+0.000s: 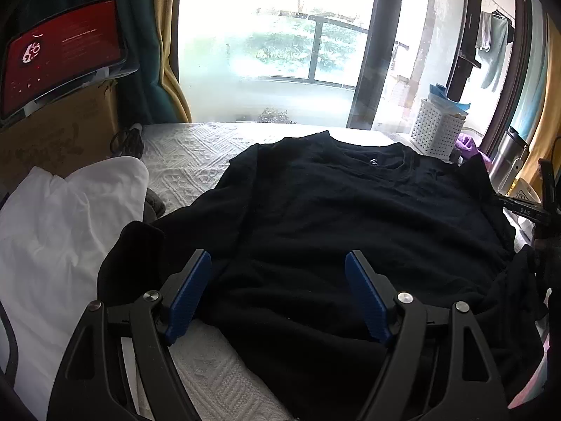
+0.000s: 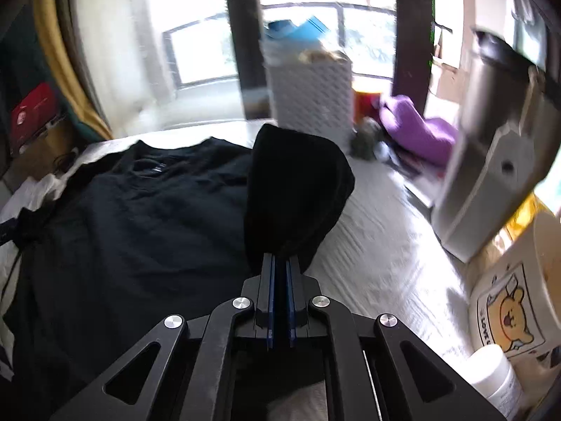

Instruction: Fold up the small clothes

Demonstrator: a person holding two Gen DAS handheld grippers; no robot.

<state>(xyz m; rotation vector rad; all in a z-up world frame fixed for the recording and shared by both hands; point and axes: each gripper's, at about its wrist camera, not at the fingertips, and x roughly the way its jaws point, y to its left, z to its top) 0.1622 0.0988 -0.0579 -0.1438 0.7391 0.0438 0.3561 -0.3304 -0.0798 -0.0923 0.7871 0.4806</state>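
A black T-shirt (image 1: 343,217) lies spread on the white quilted bed (image 1: 196,161), collar toward the window. My left gripper (image 1: 278,263) is open, its blue pads just above the shirt's lower left part, holding nothing. In the right wrist view the shirt (image 2: 140,224) lies to the left. My right gripper (image 2: 280,263) is shut on the shirt's right sleeve (image 2: 298,189) and holds it lifted off the bed; the sleeve stands up in a rounded fold above the fingers.
A white garment (image 1: 66,231) lies left of the shirt. A cardboard box (image 1: 56,137) with a red screen (image 1: 59,52) stands at the back left. A white perforated basket (image 2: 312,91), purple cloth (image 2: 417,133), a grey appliance (image 2: 491,161) and a white bottle (image 2: 498,375) are on the right.
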